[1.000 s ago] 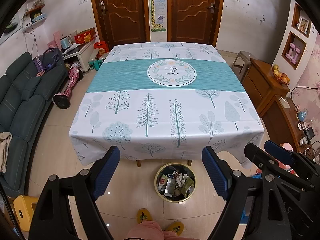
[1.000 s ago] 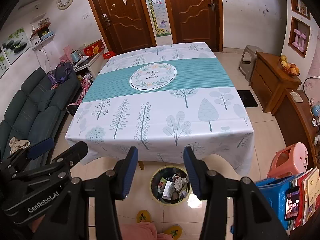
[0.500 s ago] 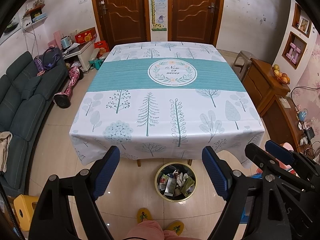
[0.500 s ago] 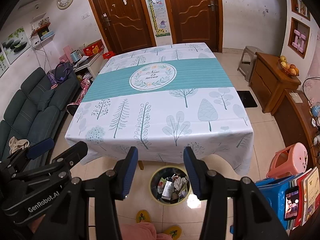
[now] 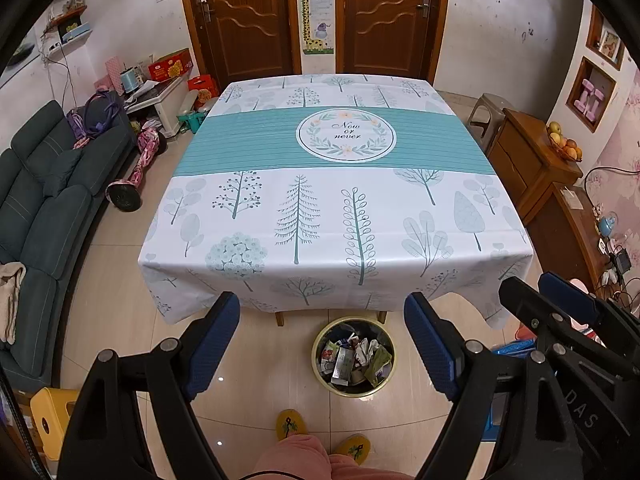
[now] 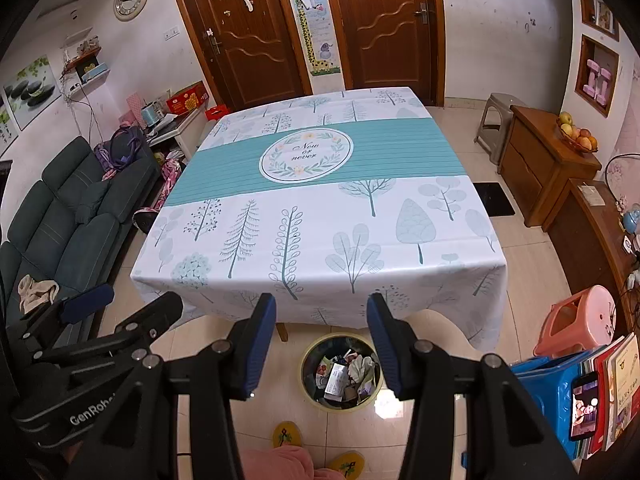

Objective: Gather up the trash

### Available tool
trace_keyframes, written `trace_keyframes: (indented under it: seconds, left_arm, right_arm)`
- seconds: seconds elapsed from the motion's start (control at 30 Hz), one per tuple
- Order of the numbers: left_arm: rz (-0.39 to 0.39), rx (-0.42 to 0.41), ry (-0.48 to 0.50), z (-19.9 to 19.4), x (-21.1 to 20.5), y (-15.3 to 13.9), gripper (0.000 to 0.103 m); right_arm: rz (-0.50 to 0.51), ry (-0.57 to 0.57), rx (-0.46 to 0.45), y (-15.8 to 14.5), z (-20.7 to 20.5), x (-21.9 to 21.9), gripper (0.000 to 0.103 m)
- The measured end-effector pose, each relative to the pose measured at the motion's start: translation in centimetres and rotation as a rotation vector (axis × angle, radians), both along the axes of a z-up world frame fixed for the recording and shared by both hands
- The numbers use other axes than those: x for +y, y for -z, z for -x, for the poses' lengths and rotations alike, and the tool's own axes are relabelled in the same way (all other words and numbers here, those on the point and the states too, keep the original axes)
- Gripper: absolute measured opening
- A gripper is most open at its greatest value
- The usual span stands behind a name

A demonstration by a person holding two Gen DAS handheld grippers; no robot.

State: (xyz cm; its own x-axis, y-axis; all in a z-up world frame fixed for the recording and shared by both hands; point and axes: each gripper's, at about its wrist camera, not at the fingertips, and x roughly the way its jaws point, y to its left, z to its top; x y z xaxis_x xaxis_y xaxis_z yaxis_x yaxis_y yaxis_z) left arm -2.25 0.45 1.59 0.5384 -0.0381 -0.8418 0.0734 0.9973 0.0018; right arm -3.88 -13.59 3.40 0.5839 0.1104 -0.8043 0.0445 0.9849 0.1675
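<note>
Nothing has moved since the earlier frames: both tools hold the same pose over the floor. Nearest, at the bottom edge of each view, a pink trouser leg (image 5: 294,456) and yellow slippers (image 5: 291,423) show. Just beyond, the left tool (image 5: 322,340) has its blue pads spread wide with nothing between them, and the right tool (image 6: 322,340) stands parted more narrowly, also empty. Low in the centre of the frame, the round bin (image 5: 353,356), full of wrappers and crumpled paper (image 6: 362,368), sits on the tiles at the near edge of the worktop (image 5: 332,200), whose tree-print cloth is bare. Farther off, two brown doors (image 5: 248,16) close the upper frame.
</note>
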Motion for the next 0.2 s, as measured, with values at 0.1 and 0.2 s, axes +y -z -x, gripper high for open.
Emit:
trace_keyframes:
  seconds: [0.1, 0.2]
  left_arm:
    - [-0.001, 0.0, -0.002, -0.02, 0.03, 0.03, 0.083]
    - [-0.001, 0.0, 0.0, -0.08, 0.06, -0.02, 0.083]
  right_arm:
    - [0.0, -0.001, 0.001, 0.03, 0.0, 0.0, 0.048]
    - [0.001, -0.001, 0.001, 0.02, 0.01, 0.02, 0.048]
